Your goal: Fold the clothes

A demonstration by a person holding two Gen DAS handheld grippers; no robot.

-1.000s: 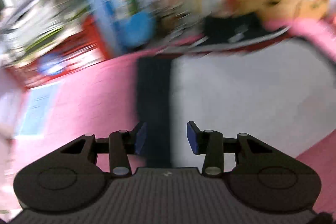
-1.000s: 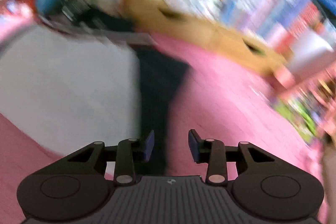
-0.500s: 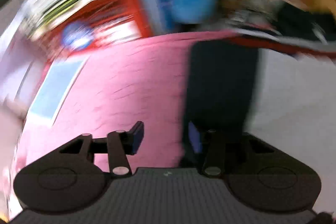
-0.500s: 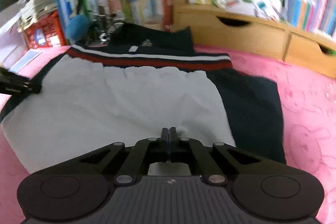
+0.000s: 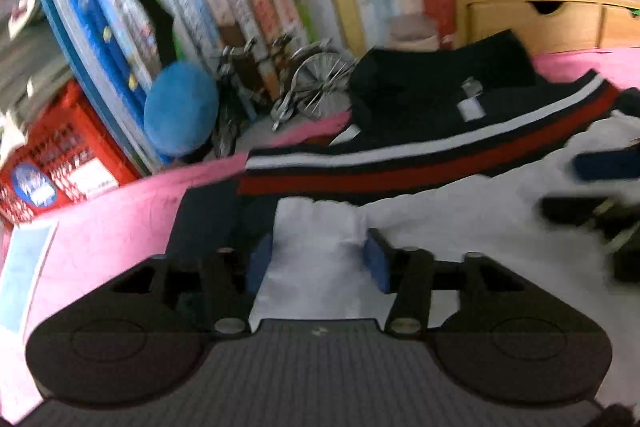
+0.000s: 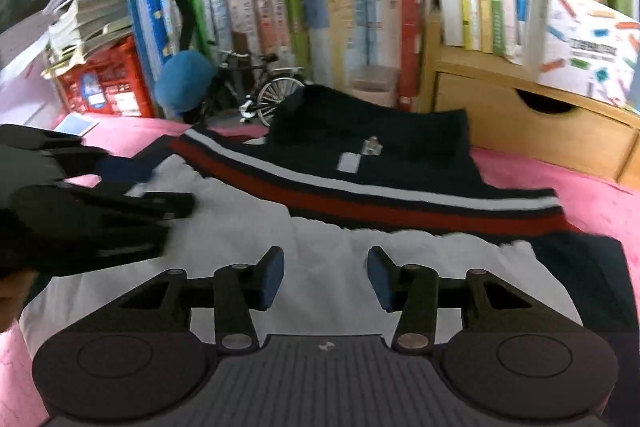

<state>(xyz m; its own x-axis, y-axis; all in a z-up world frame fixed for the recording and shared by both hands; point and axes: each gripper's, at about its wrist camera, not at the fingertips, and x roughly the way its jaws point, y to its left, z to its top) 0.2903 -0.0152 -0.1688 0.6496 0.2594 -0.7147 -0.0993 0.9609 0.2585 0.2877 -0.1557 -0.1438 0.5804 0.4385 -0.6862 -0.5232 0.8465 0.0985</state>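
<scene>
A shirt with a white body [image 6: 320, 243], navy top and red and white chest stripes [image 6: 360, 195] lies flat on a pink cover [image 6: 560, 179]. Its navy sleeve [image 5: 208, 219] lies at the left edge in the left wrist view, where the white body [image 5: 460, 227] and stripes [image 5: 400, 163] also show. My left gripper [image 5: 316, 263] is open over the white cloth beside the left sleeve, with a raised fold between its fingers. My right gripper [image 6: 326, 277] is open and empty just above the white body. The left gripper also shows in the right wrist view [image 6: 100, 211].
A shelf of upright books [image 6: 320, 7] stands behind the shirt. A small model bicycle [image 6: 264, 95], a blue round cushion [image 6: 184, 79] and a red crate [image 6: 104, 83] stand at the back left. Wooden drawers [image 6: 540, 123] stand at the back right. Pink cover [image 5: 100, 227] lies left of the sleeve.
My right gripper was shut half a second ago and is now open. My left gripper moved right, from beside the navy sleeve onto the white cloth. Both views turned toward the shelf.
</scene>
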